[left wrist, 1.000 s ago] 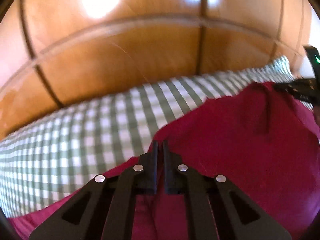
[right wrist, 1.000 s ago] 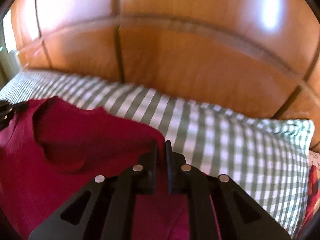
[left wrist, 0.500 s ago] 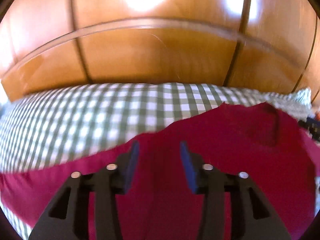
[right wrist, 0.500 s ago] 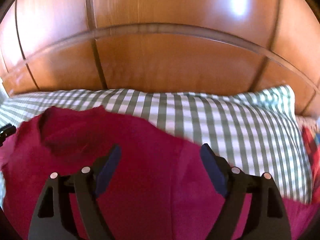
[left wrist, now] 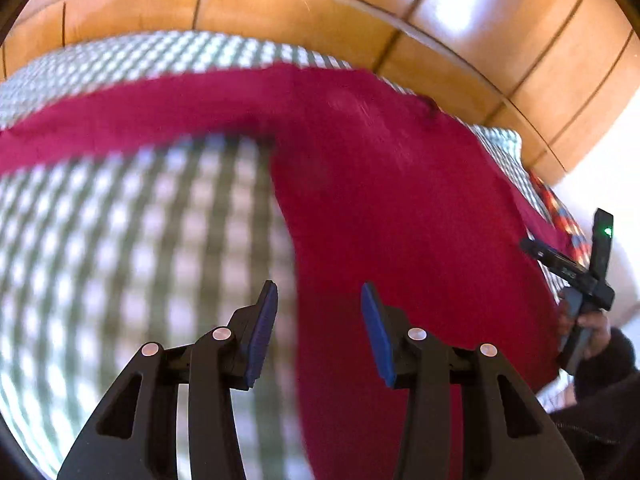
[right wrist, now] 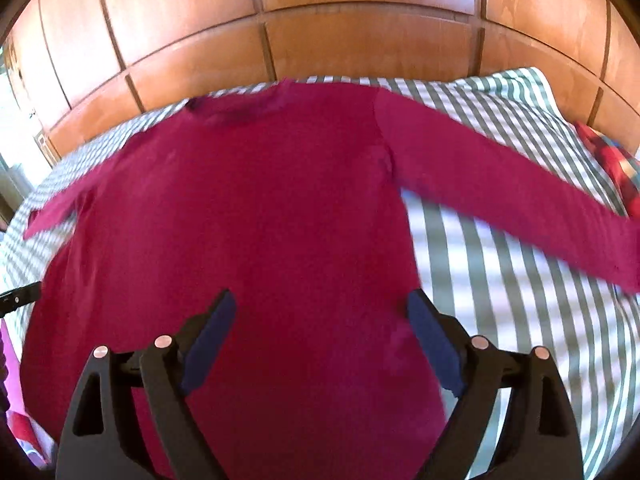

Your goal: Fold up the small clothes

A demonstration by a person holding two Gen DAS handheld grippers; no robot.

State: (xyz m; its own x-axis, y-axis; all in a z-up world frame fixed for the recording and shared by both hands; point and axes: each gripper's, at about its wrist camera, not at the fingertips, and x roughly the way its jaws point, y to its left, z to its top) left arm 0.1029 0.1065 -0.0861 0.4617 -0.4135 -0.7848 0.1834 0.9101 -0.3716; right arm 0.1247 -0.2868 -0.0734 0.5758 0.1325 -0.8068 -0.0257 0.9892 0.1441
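A dark red long-sleeved top [right wrist: 260, 200] lies spread flat, neck away from me, on a green-and-white checked cloth [right wrist: 500, 280]. Its right sleeve [right wrist: 520, 208] stretches out to the right. In the left wrist view the left sleeve [left wrist: 120, 120] runs out to the left. My left gripper [left wrist: 319, 286] is open above the left side edge of the top [left wrist: 400, 200], below that sleeve, with nothing pinched. My right gripper [right wrist: 322, 296] hovers over the lower right of the body. Its jaws are opening wide, and no cloth is pressed between the pads.
Brown wooden panels [right wrist: 360, 40] rise just behind the checked cloth. A red patterned fabric [right wrist: 612, 160] lies at the far right edge. Something pink [right wrist: 12, 360] shows at the lower left. A hand [left wrist: 588, 320] holds the right tool at the top's right side.
Both grippers were shut on the top near its shoulders. They let go, opened and drew back toward the hem. The top now lies flat with both sleeves spread.
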